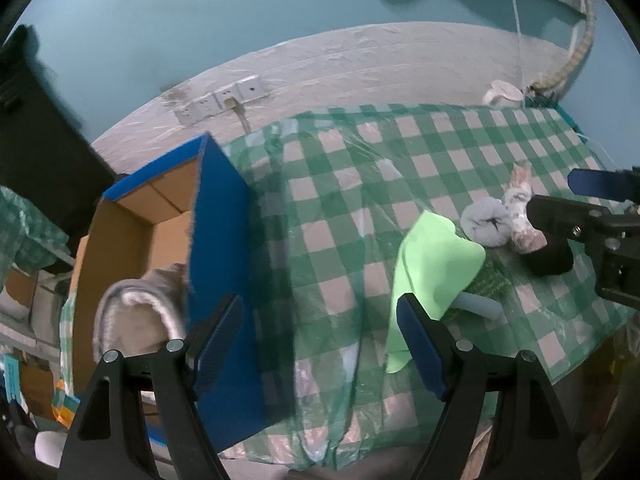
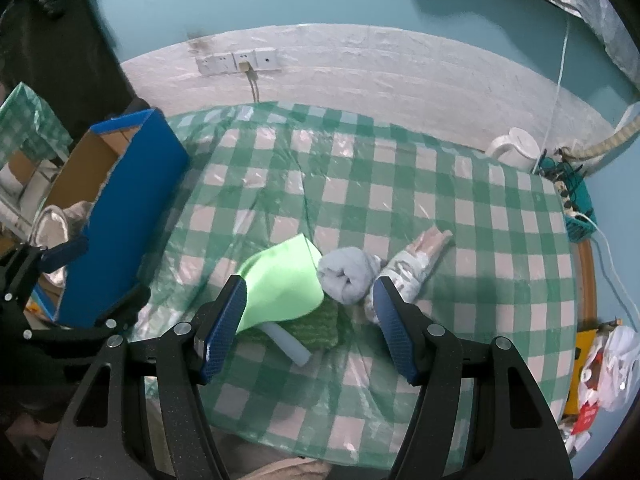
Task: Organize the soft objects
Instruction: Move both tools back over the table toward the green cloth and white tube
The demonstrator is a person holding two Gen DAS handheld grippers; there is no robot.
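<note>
- The left hand-held gripper (image 1: 320, 340) hangs with its blue-padded jaws spread wide and nothing between them, over the edge where the blue box meets the tabletop.
- The right hand-held gripper (image 2: 312, 328) is also spread wide and empty, poised just above the little heap of soft things near the front of the tabletop (image 2: 400, 184).
- The tabletop wears a green-and-white checked cloth under a clear plastic sheet.
- In the heap, a light green cloth (image 2: 286, 284) lies draped over a darker green knitted piece (image 2: 316, 326), with a pale blue tube-like object (image 2: 290, 344) poking out from beneath toward the front edge.
- Just beside the cloth, on its right, sits a rolled grey-blue fabric bundle (image 2: 348, 276), touching a patterned white-and-pink soft toy or sock (image 2: 416, 264) that stretches away to the right.
- From the left wrist view a black soft object (image 1: 550, 260) lies next to that pair, partly hidden by the right hand-held gripper.
- A blue cardboard box (image 1: 224, 240) with a brown inside stands open at the left side of the tabletop; a grey-and-white fuzzy item (image 1: 136, 316) already rests inside it.
- A white kettle (image 2: 514, 148) stands at the far right corner, and wall sockets (image 2: 238, 62) sit on the wall behind.
</note>
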